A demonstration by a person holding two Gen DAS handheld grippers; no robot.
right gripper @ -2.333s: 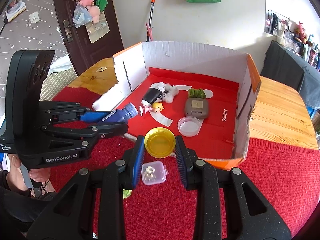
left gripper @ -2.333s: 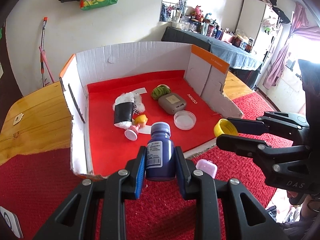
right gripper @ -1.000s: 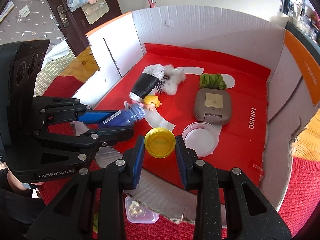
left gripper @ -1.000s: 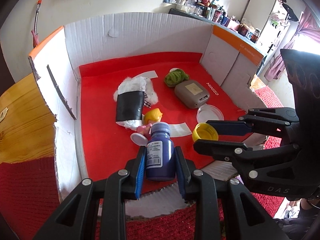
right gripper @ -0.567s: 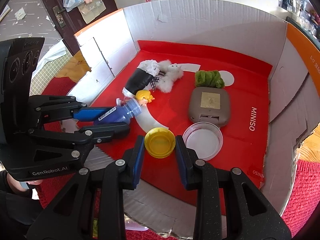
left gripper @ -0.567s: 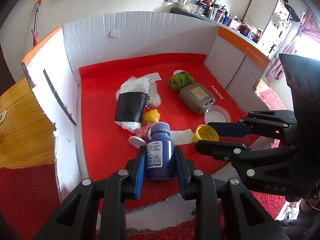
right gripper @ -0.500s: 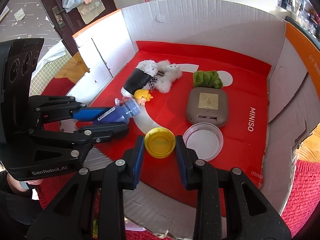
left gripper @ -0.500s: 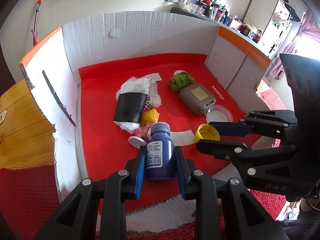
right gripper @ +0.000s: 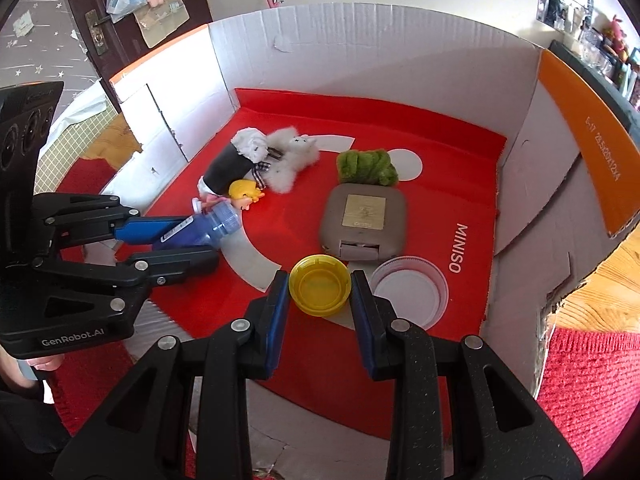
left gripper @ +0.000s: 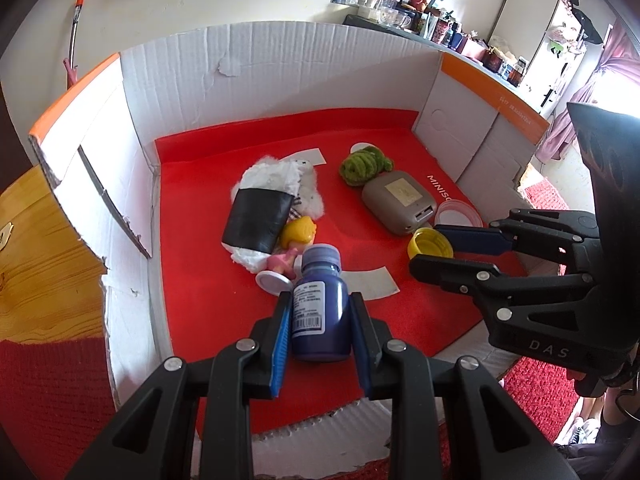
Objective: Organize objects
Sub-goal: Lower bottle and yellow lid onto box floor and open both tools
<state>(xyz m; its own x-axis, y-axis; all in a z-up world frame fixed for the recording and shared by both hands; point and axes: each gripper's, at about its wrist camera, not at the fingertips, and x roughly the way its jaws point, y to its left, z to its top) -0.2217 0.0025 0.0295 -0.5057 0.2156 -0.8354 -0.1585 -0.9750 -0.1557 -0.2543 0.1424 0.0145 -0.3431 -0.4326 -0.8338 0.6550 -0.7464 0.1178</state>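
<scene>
While the left gripper [left gripper: 320,312] pinches one blue bottle [left gripper: 319,305] at lower centre, the right gripper [right gripper: 320,292] clamps one yellow cap [right gripper: 319,290]. Both hang over the box [right gripper: 360,40], by one grey case [right gripper: 363,222] and one clear lid [right gripper: 410,291].

A wooden table [left gripper: 36,264] carries a red knitted cloth [left gripper: 52,392] and an open cardboard box [left gripper: 280,64] with white walls. On the box's red floor [right gripper: 440,184] lie a plush toy [right gripper: 256,156], a small blonde doll [right gripper: 244,192], a green woolly bundle [right gripper: 366,166], a grey case [right gripper: 366,216] and a clear round lid [right gripper: 408,292].
</scene>
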